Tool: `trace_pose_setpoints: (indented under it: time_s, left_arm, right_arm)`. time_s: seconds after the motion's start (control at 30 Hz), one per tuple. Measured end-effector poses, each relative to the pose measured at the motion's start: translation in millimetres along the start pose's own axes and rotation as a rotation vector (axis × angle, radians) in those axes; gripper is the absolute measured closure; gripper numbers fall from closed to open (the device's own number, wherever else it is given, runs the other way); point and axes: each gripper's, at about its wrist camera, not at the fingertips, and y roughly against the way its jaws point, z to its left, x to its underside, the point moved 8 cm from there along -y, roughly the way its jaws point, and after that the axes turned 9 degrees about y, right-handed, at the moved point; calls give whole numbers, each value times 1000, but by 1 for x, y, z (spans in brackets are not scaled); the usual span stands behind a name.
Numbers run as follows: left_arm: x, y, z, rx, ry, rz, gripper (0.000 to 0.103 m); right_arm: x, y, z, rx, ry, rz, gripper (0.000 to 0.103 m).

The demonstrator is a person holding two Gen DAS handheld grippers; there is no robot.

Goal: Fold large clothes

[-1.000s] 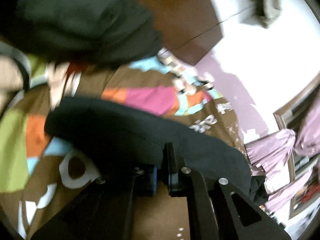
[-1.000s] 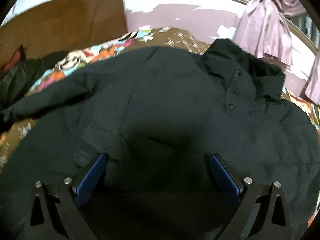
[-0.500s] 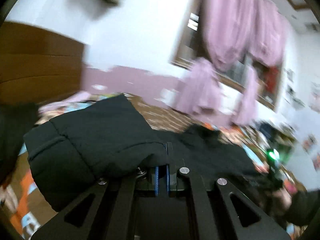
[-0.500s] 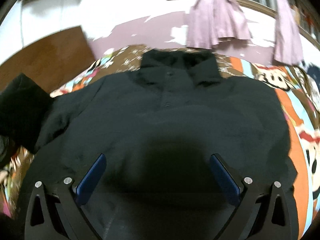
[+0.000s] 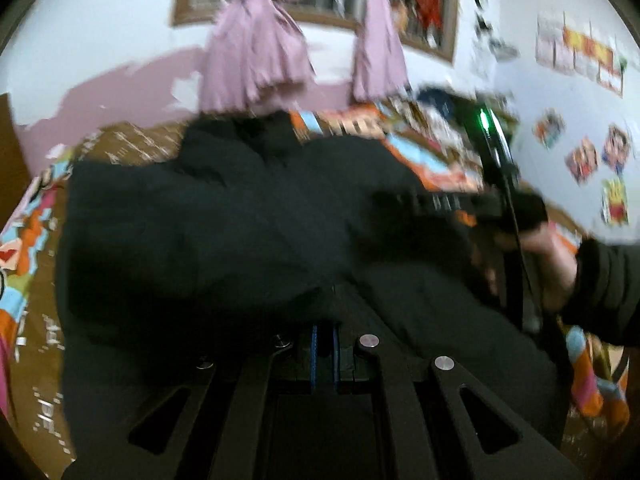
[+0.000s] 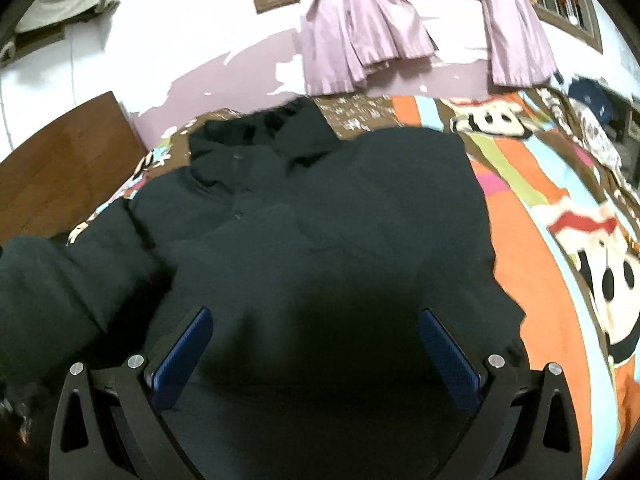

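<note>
The left gripper (image 5: 324, 344) pinches a sleeve (image 5: 180, 248) of the dark jacket (image 6: 320, 216) lying across the bed (image 6: 552, 248) (right gripper (image 6: 316, 344) wide open, empty); the thick fabric may slip out mid-fold.

Very dark, near-black collared shirt (image 6: 320, 216) with small dark buttons, plain, no print. Patchwork cartoon bedspread (image 6: 560, 216) in brown, orange, lime green, pink and light blue, with white-and-black figures. Pale lilac pleated curtains (image 6: 360, 36), plain. White wall with a peeling mauve lower band (image 6: 240, 76). Reddish-brown wooden headboard (image 6: 60, 160). Black tongs with blue pads (image 6: 182, 354).
</note>
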Motion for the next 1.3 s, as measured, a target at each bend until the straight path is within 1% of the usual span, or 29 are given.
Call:
trace_pose_setpoints:
  time_s: [0.07, 0.13, 0.17, 0.2, 0.23, 0.27, 0.3, 0.37, 0.43, 0.5, 0.53, 0.57, 0.67, 0.7, 0.73, 0.77, 0.8, 0.83, 0.87, 0.9, 0.93, 0.97, 1.03, 1.1, 1.17, 1.2, 1.23, 1.27, 1.3]
  left_arm:
    - [15, -16, -8, -38, -41, 61, 100]
    - [22, -25, -12, -70, -82, 89, 98]
    - [24, -27, -14, -75, -97, 94, 96]
    - [25, -28, -13, -71, -98, 98, 90]
    - [28, -28, -14, -57, -97, 106, 85]
    - [30, -27, -16, -36, -92, 112, 75]
    - [33, -26, -21, -9, -91, 114, 61]
    - [38, -19, -28, 10, -114, 108, 49]
    - [42, -15, -37, -7, -164, 91, 48]
    - [47, -12, -43, -20, -190, 72, 48]
    - [50, -9, -44, -15, -188, 62, 48]
    - [50, -5, -44, -7, -180, 49, 48]
    - [48, 0, -38, 5, -138, 26, 48]
    - [48, 3, -35, 12, -117, 23, 48]
    - [48, 4, -32, 26, -91, 25, 47]
    - [49, 6, -28, 30, -68, 27, 43]
    - [50, 8, -24, 27, -51, 26, 41]
    - [50, 9, -19, 19, -27, 24, 40]
    - [50, 11, -14, 14, -6, 23, 40]
    - [50, 13, -8, 7, 21, 23, 40]
    - [49, 16, -3, -2, 49, 23, 39]
    - [48, 17, 4, -13, 82, 22, 38]
    - [45, 23, 17, -33, 139, 13, 35]
    - [45, 33, 31, -81, 191, -9, 35]
    - [39, 42, 47, -134, 232, -36, 35]
    - [37, 47, 55, -157, 249, -46, 35]
    - [36, 49, 61, -178, 261, -51, 35]
    - [34, 53, 68, -200, 274, -56, 34]
    - [34, 56, 74, -220, 287, -61, 34]
  right_arm:
    - [10, -6, -7, -23, -26, 24, 0]
    - [15, -6, -8, -41, -37, 17, 0]
    - [15, -5, -8, -47, -37, 11, 0]
    - [15, -4, -9, -57, -43, 8, 0]
    - [15, -4, -10, -66, -51, 8, 0]
    - [14, -3, -10, -75, -59, 8, 0]
    - [15, -3, -12, -91, -74, 6, 0]
    - [14, -1, -15, -117, -100, -1, 0]
    - [14, 1, -17, -138, -121, -9, 0]
    - [15, 6, -16, -169, -135, -21, 0]
    - [15, 9, -14, -204, -145, -32, 0]
    - [15, 14, -11, -265, -163, -50, 0]
    - [14, 37, 3, -571, -262, -100, 0]
    - [14, 46, 6, -660, -295, -121, 0]
    - [14, 52, 8, -718, -320, -135, 0]
    - [15, 57, 9, -758, -343, -139, 0]
    - [17, 60, 9, -787, -367, -135, 0]
    - [20, 60, 9, -798, -388, -118, 0]
    - [25, 57, 8, -793, -407, -86, 0]
    - [29, 56, 8, -768, -407, -61, 0]
    - [33, 54, 8, -719, -384, -27, 0]
    - [36, 55, 10, -692, -359, -9, 0]
    - [43, 54, 14, -577, -276, 45, 0]
    - [51, 54, 24, -505, -204, 89, 9]
    - [57, 55, 31, -434, -140, 111, 24]
    - [59, 58, 34, -402, -113, 113, 29]
    - [60, 60, 38, -407, -104, 114, 42]
    - [61, 61, 40, -413, -106, 114, 62]
    - [62, 63, 41, -405, -110, 115, 70]
